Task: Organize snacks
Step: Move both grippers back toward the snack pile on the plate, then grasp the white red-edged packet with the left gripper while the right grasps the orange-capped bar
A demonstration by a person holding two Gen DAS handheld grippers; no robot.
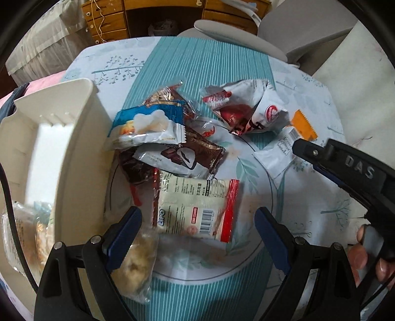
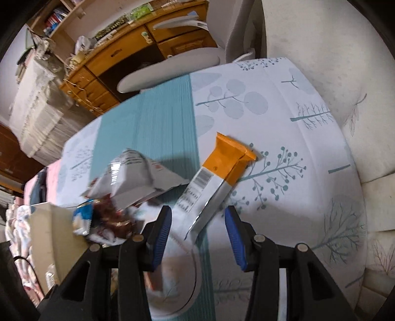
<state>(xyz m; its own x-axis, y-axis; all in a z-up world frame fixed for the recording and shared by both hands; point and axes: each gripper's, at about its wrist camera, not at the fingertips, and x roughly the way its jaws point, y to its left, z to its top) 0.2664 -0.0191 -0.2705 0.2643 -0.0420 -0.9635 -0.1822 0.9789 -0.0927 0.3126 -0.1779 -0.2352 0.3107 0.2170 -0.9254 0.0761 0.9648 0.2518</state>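
Orange-and-white foil snack packet (image 2: 217,177) lies on the tree-patterned counter (image 2: 284,103), its near end between the spread right gripper (image 2: 197,237); the left gripper (image 1: 197,237), also spread, hovers over a red-edged white packet (image 1: 197,205).

A: What sort of place is this?

B: A home, a lived-in bedroom or study.

A: What shows it?

B: A wooden desk (image 2: 138,53) with drawers, and shelves with books (image 2: 55,18) above it. A grey office chair (image 2: 170,70) is pushed up to a table under a leaf-print tablecloth (image 2: 284,118). Pink bedding (image 1: 37,85) lies off to one side, and a lace cover (image 2: 34,103) drapes some furniture.
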